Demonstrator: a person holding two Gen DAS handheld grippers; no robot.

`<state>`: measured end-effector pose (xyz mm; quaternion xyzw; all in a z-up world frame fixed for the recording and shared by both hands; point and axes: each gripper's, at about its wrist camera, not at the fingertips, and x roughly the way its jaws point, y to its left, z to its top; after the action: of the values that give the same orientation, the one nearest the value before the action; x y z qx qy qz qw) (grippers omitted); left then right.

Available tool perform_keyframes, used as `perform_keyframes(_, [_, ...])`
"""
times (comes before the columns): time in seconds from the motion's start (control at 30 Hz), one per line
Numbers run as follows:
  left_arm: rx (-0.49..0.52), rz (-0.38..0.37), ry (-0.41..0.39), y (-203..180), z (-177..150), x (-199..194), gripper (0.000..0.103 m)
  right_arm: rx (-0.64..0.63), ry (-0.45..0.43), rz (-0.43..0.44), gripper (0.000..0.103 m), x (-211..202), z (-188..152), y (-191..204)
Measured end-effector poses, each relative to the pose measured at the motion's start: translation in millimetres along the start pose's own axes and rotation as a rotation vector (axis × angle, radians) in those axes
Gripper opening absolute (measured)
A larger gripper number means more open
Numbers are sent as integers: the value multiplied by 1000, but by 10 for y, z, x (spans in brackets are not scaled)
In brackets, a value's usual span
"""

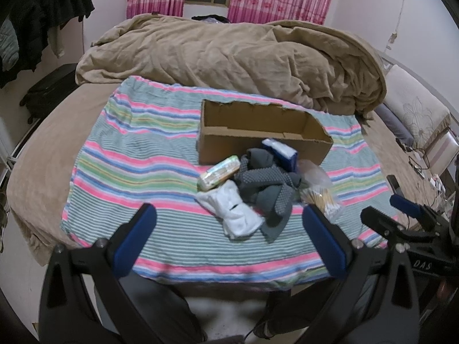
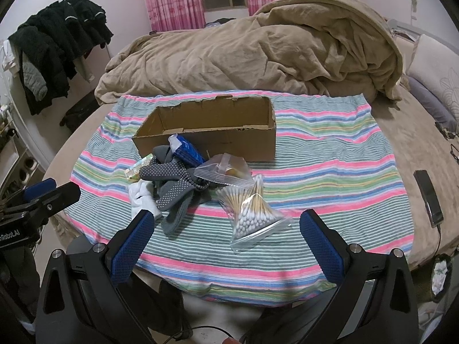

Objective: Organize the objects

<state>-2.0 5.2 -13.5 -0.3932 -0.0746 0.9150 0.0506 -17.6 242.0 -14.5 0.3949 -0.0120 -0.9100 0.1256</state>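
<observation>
Both my claws, left gripper [image 1: 226,229] and right gripper [image 2: 226,229], are spread wide, holding nothing; that slippery cotton swab bag [image 2: 252,215] could slide out before reaching the cardboard box [image 2: 212,126]

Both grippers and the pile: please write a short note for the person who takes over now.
Left gripper: open, empty, short of the pile.
Right gripper: open, empty, over the swab bag.
Box: on the striped cloth, seems empty.
Pile in front of the box: grey socks, white sock, blue pack, tissue pack, clear bag.
Done: nothing packed.
Left: all items into the box.
</observation>
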Motion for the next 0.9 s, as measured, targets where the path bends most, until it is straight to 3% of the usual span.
perform_keyframes(0.9, [2, -6, 32, -5, 1, 233, 102, 4, 23, -7, 103, 173, 9, -67])
